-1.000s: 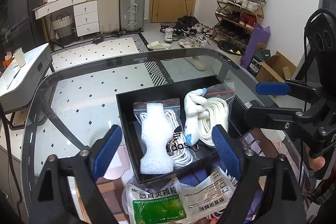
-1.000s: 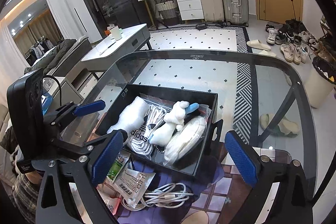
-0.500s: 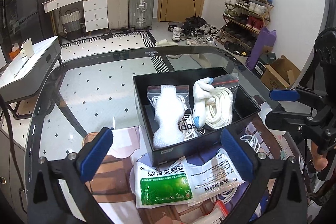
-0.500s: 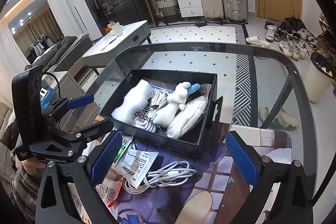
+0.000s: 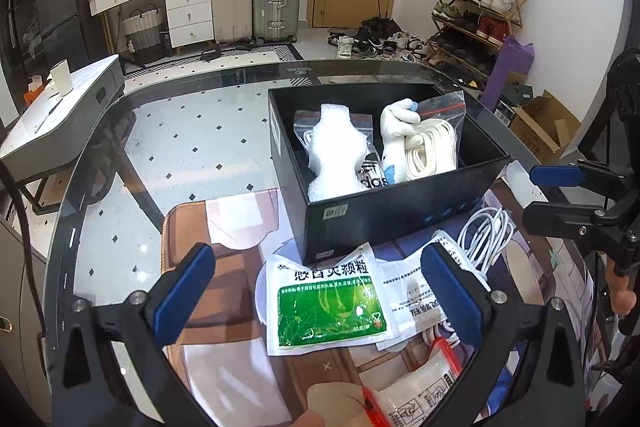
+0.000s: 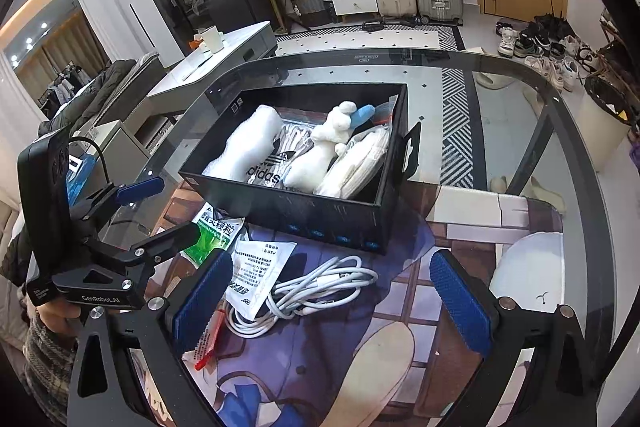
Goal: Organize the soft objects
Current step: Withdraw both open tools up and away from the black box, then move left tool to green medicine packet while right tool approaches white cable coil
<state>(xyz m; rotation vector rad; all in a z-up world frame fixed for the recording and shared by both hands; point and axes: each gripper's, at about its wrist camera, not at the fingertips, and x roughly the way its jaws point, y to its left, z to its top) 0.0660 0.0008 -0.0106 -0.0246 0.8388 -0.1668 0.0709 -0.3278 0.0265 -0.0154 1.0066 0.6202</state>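
While both hands hover empty | left gripper (image 5: pixel 316 291) jaws spread over green sachet (image 5: pixel 330 309) | right gripper (image 6: pixel 332 299) released above cable coil (image 6: pixel 312 287) | box (image 6: pixel 320 215) part-filled | step: between picks | next: likely descend, pinch sachet edge.
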